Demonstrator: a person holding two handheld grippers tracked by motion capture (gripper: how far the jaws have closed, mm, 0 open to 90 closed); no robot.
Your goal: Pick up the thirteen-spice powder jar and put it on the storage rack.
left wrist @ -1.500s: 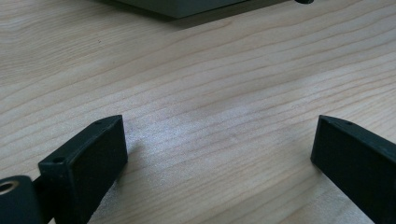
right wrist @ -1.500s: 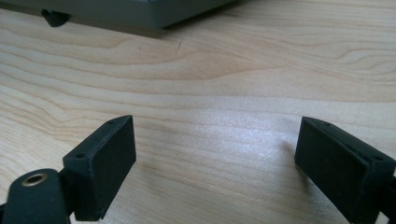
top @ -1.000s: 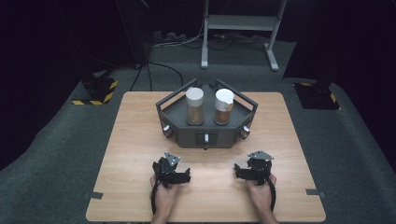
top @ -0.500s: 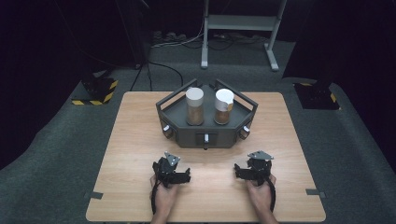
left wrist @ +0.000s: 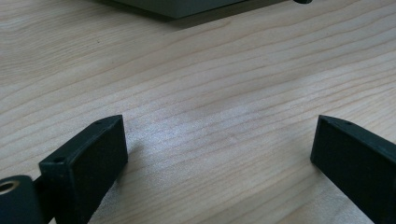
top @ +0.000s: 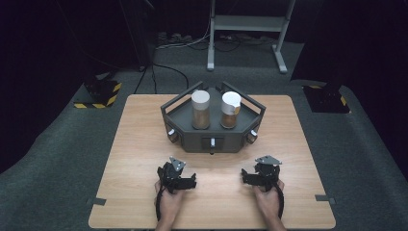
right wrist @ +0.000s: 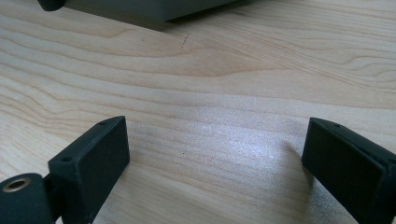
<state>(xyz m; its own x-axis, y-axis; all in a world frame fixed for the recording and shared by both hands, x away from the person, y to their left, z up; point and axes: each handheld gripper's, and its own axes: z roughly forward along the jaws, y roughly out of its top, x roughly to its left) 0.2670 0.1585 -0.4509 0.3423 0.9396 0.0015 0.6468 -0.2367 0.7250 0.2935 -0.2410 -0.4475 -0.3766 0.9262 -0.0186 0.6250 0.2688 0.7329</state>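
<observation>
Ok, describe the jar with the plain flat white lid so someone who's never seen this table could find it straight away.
Look to the far middle of the wooden table, where a dark grey tray with angled corners holds two jars side by side. The one you want is the left jar: it has a plain flat white lid, while the right jar has a white lid with a spout-like edge and an orange label.
</observation>
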